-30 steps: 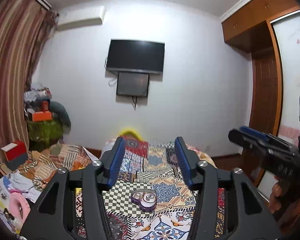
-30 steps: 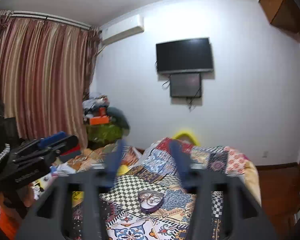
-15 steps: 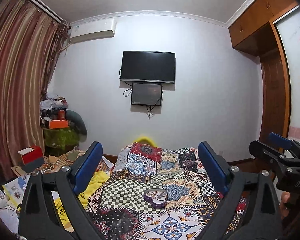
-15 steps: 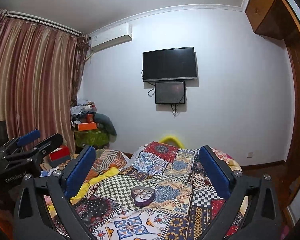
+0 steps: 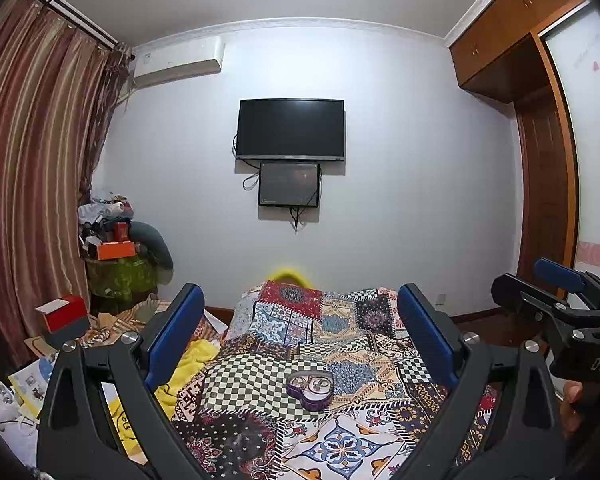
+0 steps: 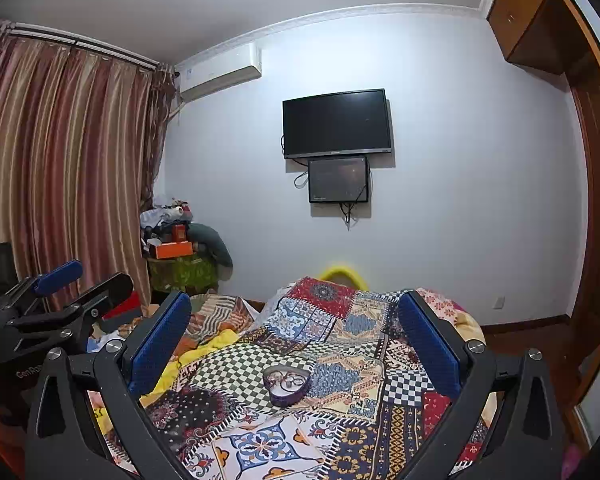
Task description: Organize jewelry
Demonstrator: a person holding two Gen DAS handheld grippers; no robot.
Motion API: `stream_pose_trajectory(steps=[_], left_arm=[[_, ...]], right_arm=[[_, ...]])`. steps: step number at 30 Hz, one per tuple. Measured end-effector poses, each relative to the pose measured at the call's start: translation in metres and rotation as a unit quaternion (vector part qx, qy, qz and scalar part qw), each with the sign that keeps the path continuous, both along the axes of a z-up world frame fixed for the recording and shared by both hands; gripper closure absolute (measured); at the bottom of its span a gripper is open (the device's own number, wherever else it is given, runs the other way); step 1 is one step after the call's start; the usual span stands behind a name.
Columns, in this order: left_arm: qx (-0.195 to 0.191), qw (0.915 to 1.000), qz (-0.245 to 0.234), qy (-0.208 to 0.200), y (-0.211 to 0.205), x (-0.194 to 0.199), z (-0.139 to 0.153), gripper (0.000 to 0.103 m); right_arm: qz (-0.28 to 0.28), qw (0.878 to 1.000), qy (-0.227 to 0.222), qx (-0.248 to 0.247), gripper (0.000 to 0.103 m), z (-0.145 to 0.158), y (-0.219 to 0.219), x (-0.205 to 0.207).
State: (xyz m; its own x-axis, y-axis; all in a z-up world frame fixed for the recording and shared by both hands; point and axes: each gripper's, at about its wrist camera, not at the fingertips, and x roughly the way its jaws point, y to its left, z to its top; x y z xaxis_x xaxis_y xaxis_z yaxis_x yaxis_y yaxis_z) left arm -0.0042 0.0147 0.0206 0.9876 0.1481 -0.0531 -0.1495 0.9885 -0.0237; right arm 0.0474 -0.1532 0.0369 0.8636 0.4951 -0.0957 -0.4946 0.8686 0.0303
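Note:
A purple heart-shaped jewelry box (image 5: 310, 385) lies open on the patchwork bedspread (image 5: 340, 328), with small metal pieces of jewelry inside. It also shows in the right wrist view (image 6: 286, 383). My left gripper (image 5: 298, 312) is wide open and empty, held above and short of the box. My right gripper (image 6: 294, 318) is also wide open and empty, at a like distance from the box. The right gripper shows at the right edge of the left wrist view (image 5: 556, 300); the left gripper shows at the left edge of the right wrist view (image 6: 60, 296).
The bed (image 6: 380, 408) runs toward a white wall with a television (image 5: 290, 129). Clutter, boxes and a striped curtain (image 5: 32, 184) stand on the left. A wooden wardrobe and door (image 5: 540, 184) are on the right. A yellow cloth (image 5: 188, 364) lies at the bed's left edge.
Both grippers have opened wide from a narrower gap. Both views have pulled back and steadied, so more of the room and bed shows.

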Motion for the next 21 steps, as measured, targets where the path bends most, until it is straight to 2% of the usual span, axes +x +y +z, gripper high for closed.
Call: stream_pose_trajectory(steps=[21], left_arm=[[-0.013, 0.9998, -0.005, 0.015, 0.0014, 0.0036, -0.0016, 0.005]], right_arm=[[-0.001, 1.000, 0.018, 0.003, 0.000, -0.0025, -0.0065, -0.0024]])
